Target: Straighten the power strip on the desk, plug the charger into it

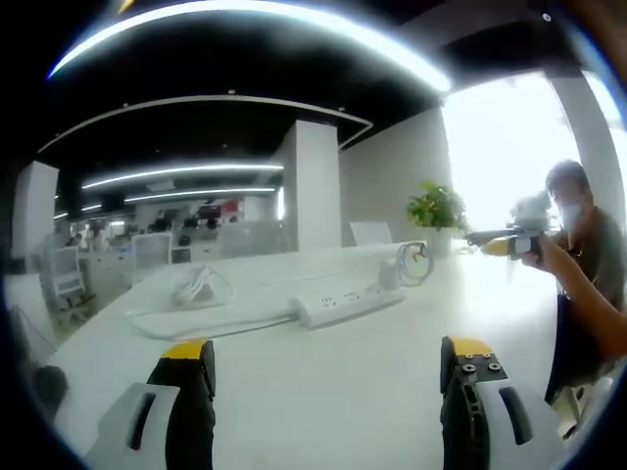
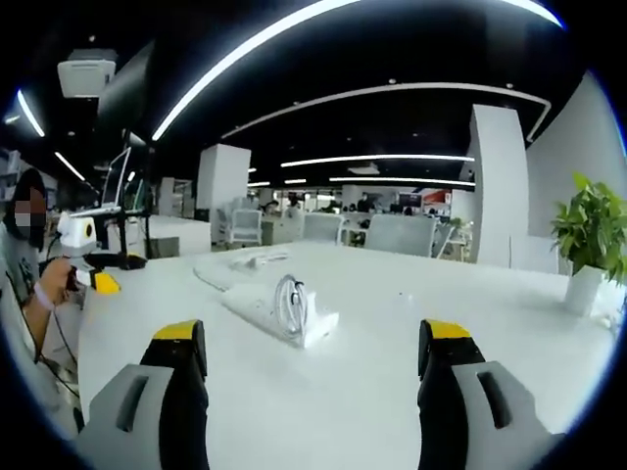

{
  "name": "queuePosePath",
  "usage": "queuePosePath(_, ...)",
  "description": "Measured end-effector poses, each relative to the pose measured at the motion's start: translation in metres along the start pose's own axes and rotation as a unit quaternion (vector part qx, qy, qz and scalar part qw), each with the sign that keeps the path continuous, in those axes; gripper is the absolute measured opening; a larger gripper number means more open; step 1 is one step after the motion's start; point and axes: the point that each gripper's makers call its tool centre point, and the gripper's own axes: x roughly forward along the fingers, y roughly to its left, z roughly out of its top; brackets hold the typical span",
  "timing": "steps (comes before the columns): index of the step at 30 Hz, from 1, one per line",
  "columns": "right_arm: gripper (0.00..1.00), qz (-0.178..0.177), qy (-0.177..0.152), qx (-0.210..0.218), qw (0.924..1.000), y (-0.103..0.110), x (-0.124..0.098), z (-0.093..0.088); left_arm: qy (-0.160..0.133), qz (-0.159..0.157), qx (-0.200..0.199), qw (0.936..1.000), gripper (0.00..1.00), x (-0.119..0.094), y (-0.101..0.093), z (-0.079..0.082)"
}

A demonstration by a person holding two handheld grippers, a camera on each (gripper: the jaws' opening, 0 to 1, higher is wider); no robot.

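White plastic, the power strip (image 1: 350,304) lies slantwise on the desk (image 1: 323,392), well ahead of the left gripper (image 1: 328,377), with its white cable trailing off to the left toward a loose bundle of cord (image 1: 196,286). The charger (image 1: 409,262), with its coiled lead, sits just beyond the strip's far end, apart from it and not plugged in. In the right gripper view the same charger (image 2: 291,308) rests on the end of the strip (image 2: 257,311), in the middle of the desk (image 2: 470,313) and well ahead of the right gripper (image 2: 312,377). Both grippers hover above the desk with jaws spread wide, holding nothing, neither one near the strip. By my reading nothing is done yet: the strip is yet to be squared up and the charger is yet to be picked up and plugged in. A potted plant (image 1: 437,211) stands at the far edge.
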Motion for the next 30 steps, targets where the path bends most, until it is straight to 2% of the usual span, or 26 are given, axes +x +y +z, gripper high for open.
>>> queuePosePath(17,0.89,-0.023,0.009,0.026,0.9994,0.002,-0.016,-0.025,-0.001,0.003,-0.003,1.0,0.98,-0.001,-0.001,0.0)
queuePosePath(30,0.91,-0.035,0.017,0.029,0.9988,0.003,-0.022,-0.034,-0.003,0.007,-0.004,1.0,0.98,-0.003,0.002,0.0)
